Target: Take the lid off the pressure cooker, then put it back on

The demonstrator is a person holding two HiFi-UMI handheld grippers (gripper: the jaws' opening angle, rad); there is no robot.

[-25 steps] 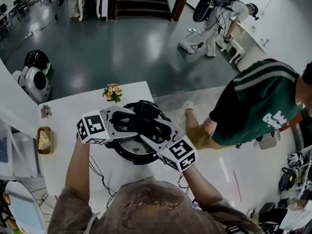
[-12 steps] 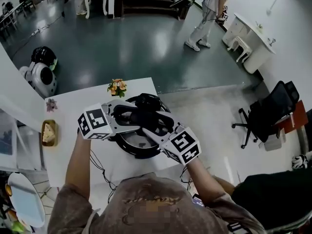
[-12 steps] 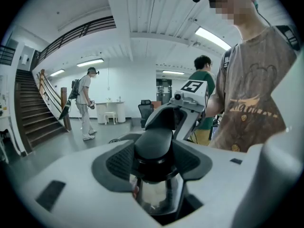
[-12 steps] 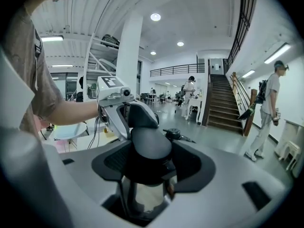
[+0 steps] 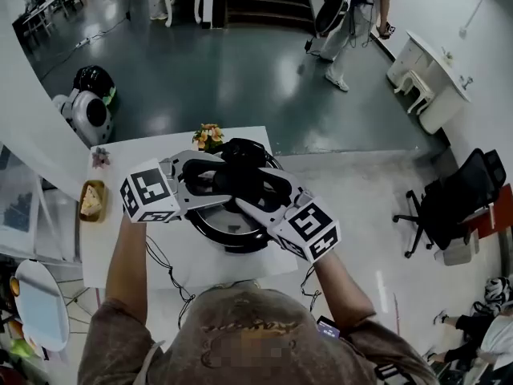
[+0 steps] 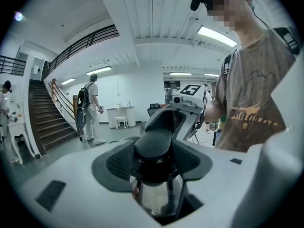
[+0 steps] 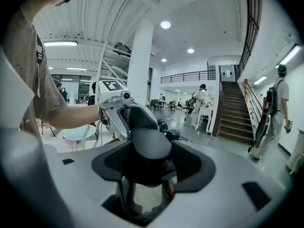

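The person stands at the near side of a white table (image 5: pixel 200 267). The cooker (image 5: pixel 210 229) sits on it, a dark round rim with a pale middle. Both grippers meet over it.

The left gripper (image 5: pixel 210 184) reaches in from the left. Its jaws stand wide and press on the lid (image 5: pixel 240 155) by its black handle (image 6: pixel 154 148). The pads sit against both sides of the handle, and shiny metal shows under it.

The right gripper (image 5: pixel 258 203) reaches in from the near right. Its jaws are just as wide and clamp the same handle from the other side. In each gripper view the other gripper faces it, just beyond the handle.

The lid is held between the two grippers, right over the cooker. From above I cannot tell whether it rests on the rim or stands clear of it.

A small bunch of flowers (image 5: pixel 208 135) stands at the far edge of the table, just beyond the cooker. A little tray (image 5: pixel 90 201) lies at the left edge, well apart from the cooker. On the floor to the far left is a white and black machine (image 5: pixel 86 107). An office chair (image 5: pixel 461 199) stands to the right. At the far end, a person with a backpack (image 5: pixel 345 6) stands beside the stairs (image 5: pixel 264 2).
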